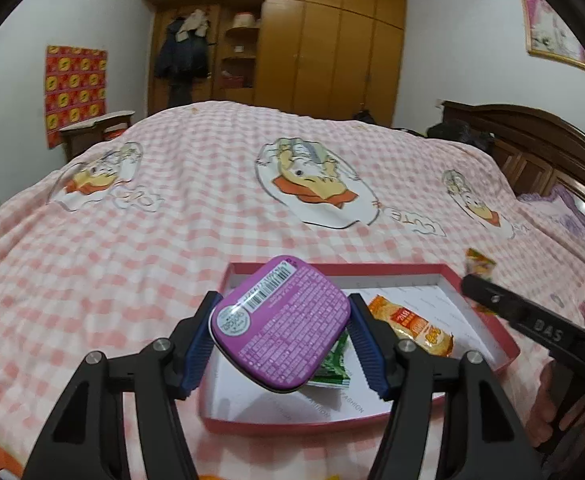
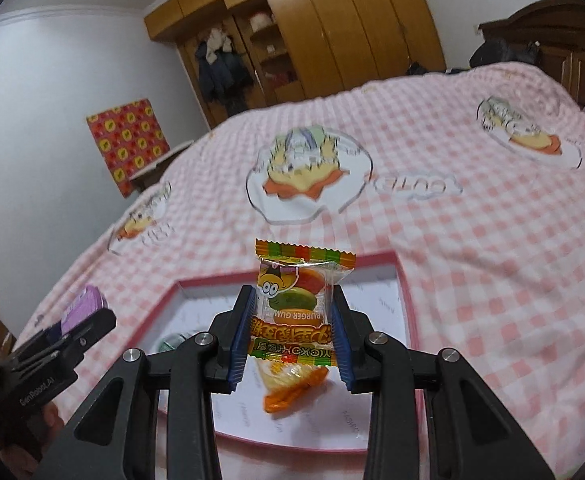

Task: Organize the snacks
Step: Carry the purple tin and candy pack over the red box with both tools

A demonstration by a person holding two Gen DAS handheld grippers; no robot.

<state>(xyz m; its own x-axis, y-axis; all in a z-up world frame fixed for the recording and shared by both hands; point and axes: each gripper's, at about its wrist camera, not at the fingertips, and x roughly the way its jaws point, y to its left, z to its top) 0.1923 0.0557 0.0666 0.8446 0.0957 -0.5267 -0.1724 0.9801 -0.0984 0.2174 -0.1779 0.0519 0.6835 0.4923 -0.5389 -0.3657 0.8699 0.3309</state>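
My left gripper [image 1: 282,326] is shut on a purple candy tin [image 1: 280,326], held tilted above the left part of a shallow pink-rimmed box [image 1: 332,269] on the bed. An orange snack packet [image 1: 412,326] and a green packet [image 1: 332,368] lie inside the box. My right gripper [image 2: 292,330] is shut on a burger gum packet [image 2: 296,300], held above the same box [image 2: 406,304]. An orange packet [image 2: 292,384] lies in the box below it. The left gripper with the purple tin [image 2: 82,308] shows at the left edge of the right wrist view.
The pink checked bedspread [image 1: 172,220] covers the bed around the box. A dark wooden headboard [image 1: 532,144] stands at the right. A wooden wardrobe [image 1: 312,40] fills the far wall. A small table [image 1: 96,128] stands beyond the bed's far left corner.
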